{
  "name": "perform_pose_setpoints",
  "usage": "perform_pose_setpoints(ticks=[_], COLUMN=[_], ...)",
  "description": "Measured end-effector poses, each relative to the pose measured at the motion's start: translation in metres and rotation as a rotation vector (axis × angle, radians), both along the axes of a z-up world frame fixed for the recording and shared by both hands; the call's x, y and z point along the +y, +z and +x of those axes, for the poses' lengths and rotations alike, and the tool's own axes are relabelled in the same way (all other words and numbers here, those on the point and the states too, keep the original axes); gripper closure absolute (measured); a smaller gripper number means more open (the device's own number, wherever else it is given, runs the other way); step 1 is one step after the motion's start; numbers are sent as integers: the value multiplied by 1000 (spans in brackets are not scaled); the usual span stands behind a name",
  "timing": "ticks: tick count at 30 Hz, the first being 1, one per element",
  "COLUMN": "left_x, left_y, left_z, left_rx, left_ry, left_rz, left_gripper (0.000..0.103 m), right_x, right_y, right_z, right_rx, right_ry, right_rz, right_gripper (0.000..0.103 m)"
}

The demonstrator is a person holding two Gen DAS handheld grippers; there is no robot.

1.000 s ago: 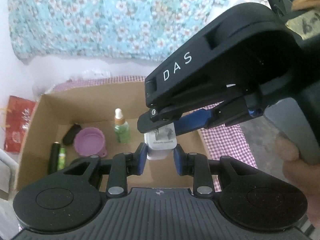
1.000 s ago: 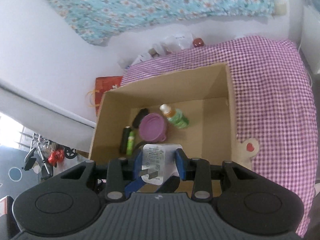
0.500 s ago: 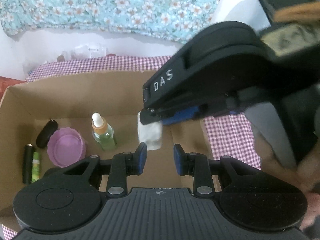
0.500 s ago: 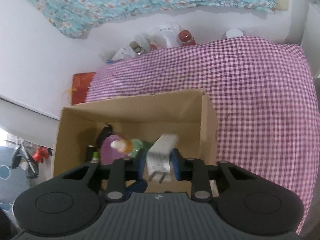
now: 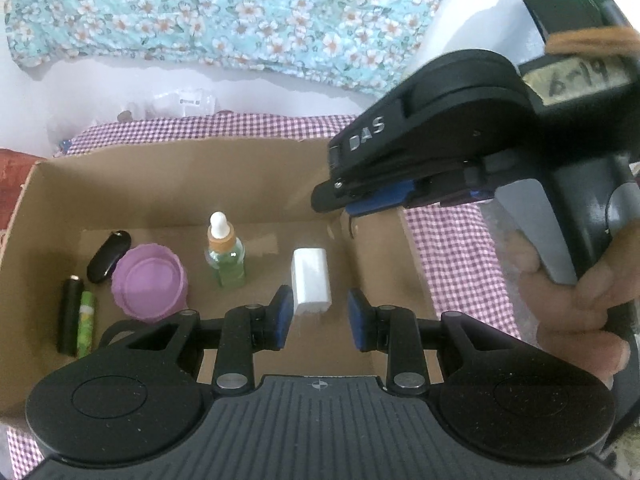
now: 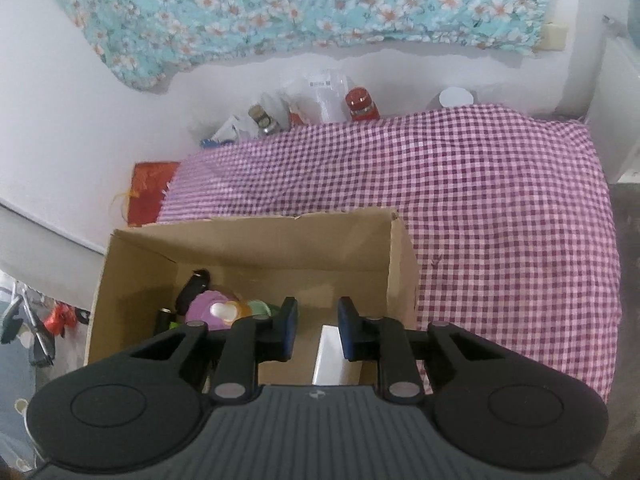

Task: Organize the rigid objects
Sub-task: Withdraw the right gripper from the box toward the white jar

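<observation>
- R gripper (image 5: 354,210): "DAS" on side, tape tag "6-19"; jaws narrow, holds nothing.
- L gripper (image 5: 316,316): narrow gap, nothing in it.
- White charger (image 5: 311,280) lies in cardboard box (image 5: 180,184), by dropper bottle (image 5: 225,254).

The left gripper (image 5: 316,316) pointed steeply down, its jaws slightly apart with nothing between them. At two o'clock from it the right gripper (image 5: 352,208) reached in, jaws likewise narrow and empty, a hand (image 5: 576,292) wrapped around its handle
</observation>
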State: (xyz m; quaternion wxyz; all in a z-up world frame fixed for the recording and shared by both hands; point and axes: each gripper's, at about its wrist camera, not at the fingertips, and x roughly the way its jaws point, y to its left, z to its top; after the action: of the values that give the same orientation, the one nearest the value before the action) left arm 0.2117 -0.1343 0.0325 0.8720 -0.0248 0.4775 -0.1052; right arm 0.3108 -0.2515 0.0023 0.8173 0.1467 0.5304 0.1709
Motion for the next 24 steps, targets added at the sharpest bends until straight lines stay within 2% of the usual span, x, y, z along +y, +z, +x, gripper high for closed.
perform_pose_setpoints(ticks=[5,10,15,24], left_x=[3,5,12,30], left_y=[14,29,31,24], left_z=[-23,-54,-93,-145], left_rx=[-42,-94,-134,-143], left_ry=[-36,-77,-118,-116], left_rz=[2,16,42,53], left_gripper=[72,70,70,69], right_x=[-12,-28,-30,-9], right_y=[23,41,38,23], right_z=[-33,-87,-147,-216], right_rx=[-47,-115,-145,-128], right_ry=[-29,-67,-125,-140], right_rz=[54,147,252,327], right_gripper=[79,78,78,78])
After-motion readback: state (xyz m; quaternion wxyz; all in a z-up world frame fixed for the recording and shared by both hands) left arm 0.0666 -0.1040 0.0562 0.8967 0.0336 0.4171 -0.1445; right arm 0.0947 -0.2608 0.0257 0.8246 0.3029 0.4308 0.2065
